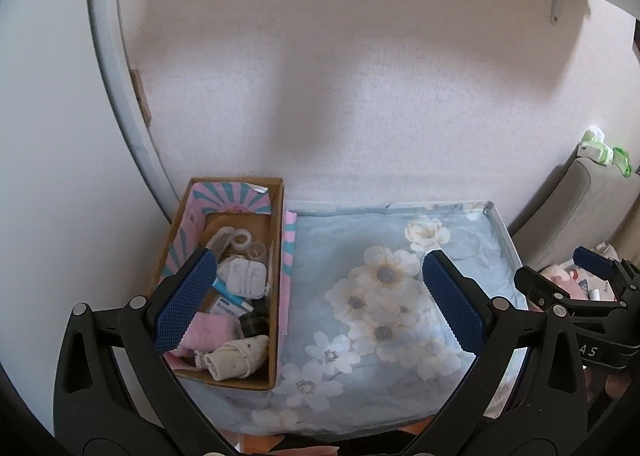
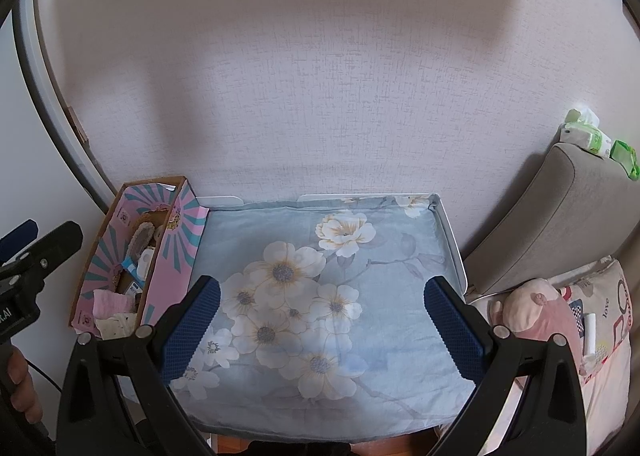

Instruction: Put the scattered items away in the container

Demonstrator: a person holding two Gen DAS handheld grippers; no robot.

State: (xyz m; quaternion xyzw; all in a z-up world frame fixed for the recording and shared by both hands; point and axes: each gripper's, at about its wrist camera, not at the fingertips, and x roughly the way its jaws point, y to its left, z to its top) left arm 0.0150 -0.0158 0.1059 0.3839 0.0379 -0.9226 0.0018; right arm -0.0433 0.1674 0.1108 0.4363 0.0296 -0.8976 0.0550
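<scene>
A cardboard box (image 1: 277,256) with a pink and teal lining stands at the left of the table, against the wall; the right wrist view shows the box (image 2: 168,264) too. Inside lie a white earphone case (image 1: 247,276), a roll of tape (image 1: 242,236), a pink cloth (image 1: 208,330), a white speckled sock (image 1: 232,358) and other small items. My left gripper (image 1: 320,300) hangs open above the box's right wall and the cloth, holding nothing. My right gripper (image 2: 322,330) is open over the flowered cloth, empty.
A blue flowered cloth (image 2: 328,296) covers the small white-rimmed table (image 2: 454,240). A grey sofa arm (image 2: 560,215) with tissue packs (image 2: 588,135) stands to the right, beside a pink plush toy (image 2: 528,304) on a printed cushion. The wall is close behind.
</scene>
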